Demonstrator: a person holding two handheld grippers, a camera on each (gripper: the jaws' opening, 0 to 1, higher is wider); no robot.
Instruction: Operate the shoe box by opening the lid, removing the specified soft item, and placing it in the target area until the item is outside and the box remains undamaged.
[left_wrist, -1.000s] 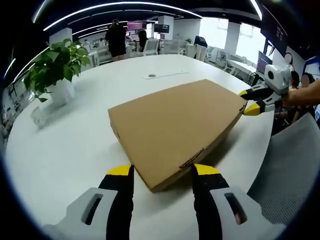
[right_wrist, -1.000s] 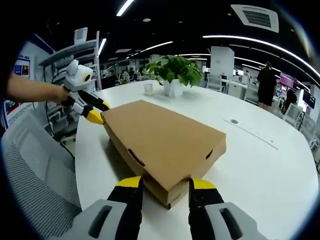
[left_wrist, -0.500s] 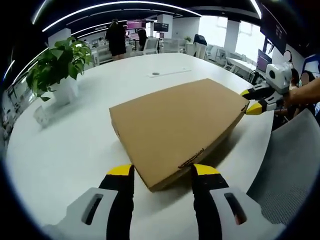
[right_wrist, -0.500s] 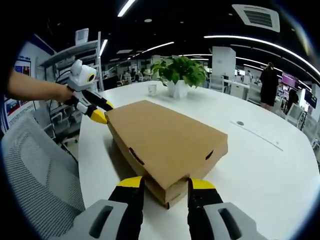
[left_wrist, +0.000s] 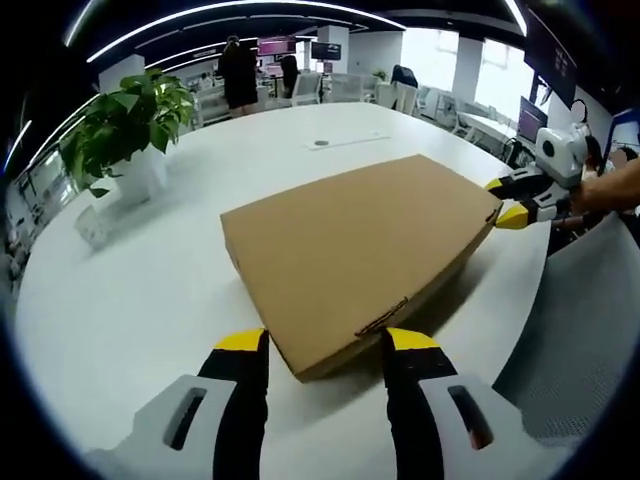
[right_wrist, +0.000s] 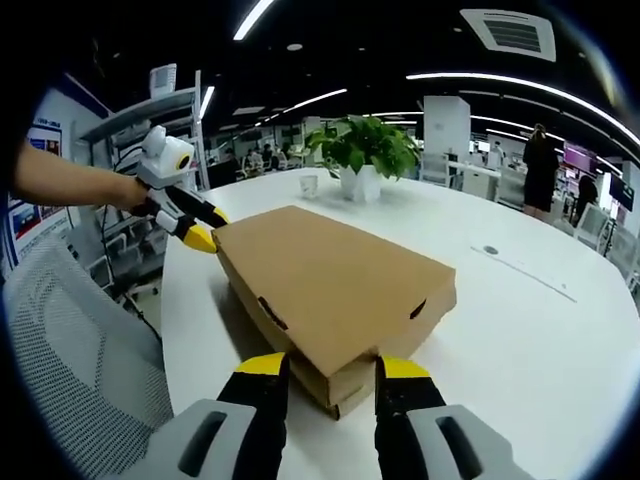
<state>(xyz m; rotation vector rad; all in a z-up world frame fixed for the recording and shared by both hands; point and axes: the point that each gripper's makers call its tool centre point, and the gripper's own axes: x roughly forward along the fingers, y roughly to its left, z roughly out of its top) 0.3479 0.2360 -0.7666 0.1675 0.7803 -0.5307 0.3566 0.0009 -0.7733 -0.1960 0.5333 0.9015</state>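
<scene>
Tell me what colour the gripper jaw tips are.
Yellow on black jaws, clearest on the left gripper in the left gripper view.

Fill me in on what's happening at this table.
A person holds a hand-held gripper in each hand at opposite corners of a closed cardboard box on a white table. The left hand-held gripper has its jaws open either side of one corner; the right hand-held gripper likewise straddles the far corner. The lid is still down. A potted plant stands nearby.

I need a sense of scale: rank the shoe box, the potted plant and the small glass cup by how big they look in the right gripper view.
1. Shoe box, by far the largest.
2. Potted plant.
3. Glass cup, the smallest.
The plant and cup stand farther from the camera than the box, so their true sizes are less sure.
</scene>
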